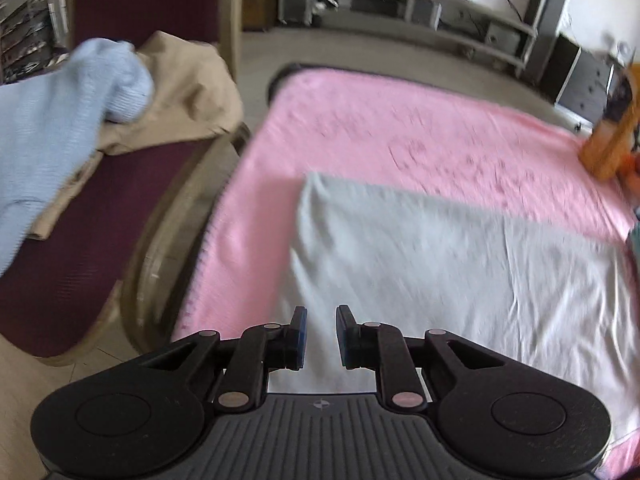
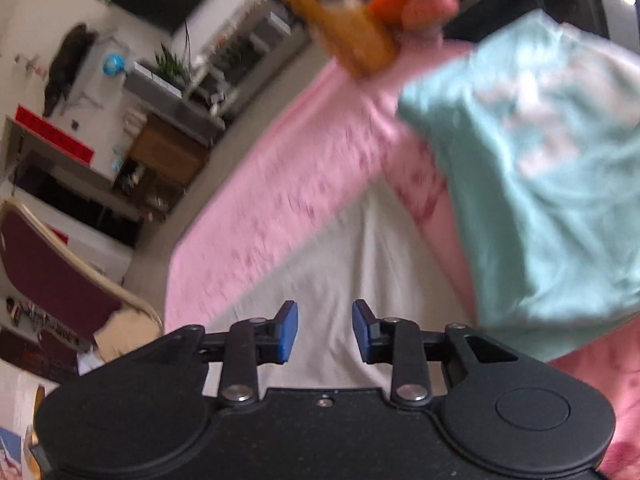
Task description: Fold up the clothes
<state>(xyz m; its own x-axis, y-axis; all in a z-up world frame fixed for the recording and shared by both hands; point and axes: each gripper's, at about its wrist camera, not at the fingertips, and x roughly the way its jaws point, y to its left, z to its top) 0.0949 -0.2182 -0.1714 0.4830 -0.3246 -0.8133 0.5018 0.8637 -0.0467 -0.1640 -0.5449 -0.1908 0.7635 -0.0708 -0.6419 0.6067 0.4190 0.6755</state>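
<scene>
A white garment (image 1: pixel 440 264) lies folded flat on the pink blanket (image 1: pixel 400 128) that covers the table. My left gripper (image 1: pixel 321 332) is open and empty, held above the garment's near left part. In the right wrist view the same white garment (image 2: pixel 344 264) lies under my right gripper (image 2: pixel 325 330), which is open and empty. A folded teal shirt (image 2: pixel 532 184) with a pale print lies on the pink blanket (image 2: pixel 288 184) to the right of the white garment. Both views are blurred by motion.
A maroon chair (image 1: pixel 80 240) stands left of the table with a light blue garment (image 1: pixel 60 120) and a beige garment (image 1: pixel 184 92) piled on it. An orange plush toy (image 1: pixel 612 140) sits at the table's far right edge, also in the right wrist view (image 2: pixel 360 40). Shelves line the far wall.
</scene>
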